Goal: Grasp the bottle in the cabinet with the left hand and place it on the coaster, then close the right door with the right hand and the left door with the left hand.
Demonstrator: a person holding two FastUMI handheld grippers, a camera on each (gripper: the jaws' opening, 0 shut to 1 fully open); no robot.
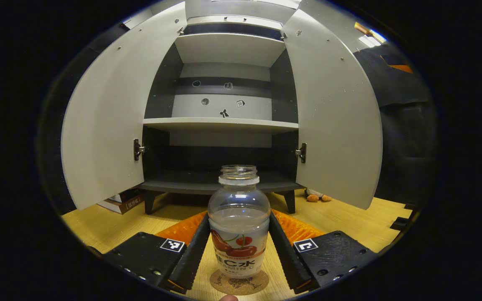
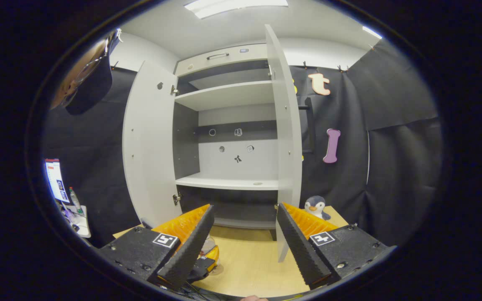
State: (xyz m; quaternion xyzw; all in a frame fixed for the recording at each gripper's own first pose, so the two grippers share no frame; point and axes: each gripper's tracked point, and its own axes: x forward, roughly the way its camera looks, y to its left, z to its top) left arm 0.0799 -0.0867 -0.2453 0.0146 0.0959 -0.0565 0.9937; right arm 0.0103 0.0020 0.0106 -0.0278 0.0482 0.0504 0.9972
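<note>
left gripper point(image 1: 239, 251): fingers on both sides of clear drink bottle point(image 1: 238, 221), contact unclear | bottle: upright on cork coaster point(image 1: 239, 283) | right gripper point(image 2: 244, 246): open, empty | cabinet point(image 2: 228, 138): both doors open

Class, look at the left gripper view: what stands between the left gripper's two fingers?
In the left gripper view, the bottle stands upright on the coaster between the left gripper's fingers. Whether they press it is unclear.
</note>
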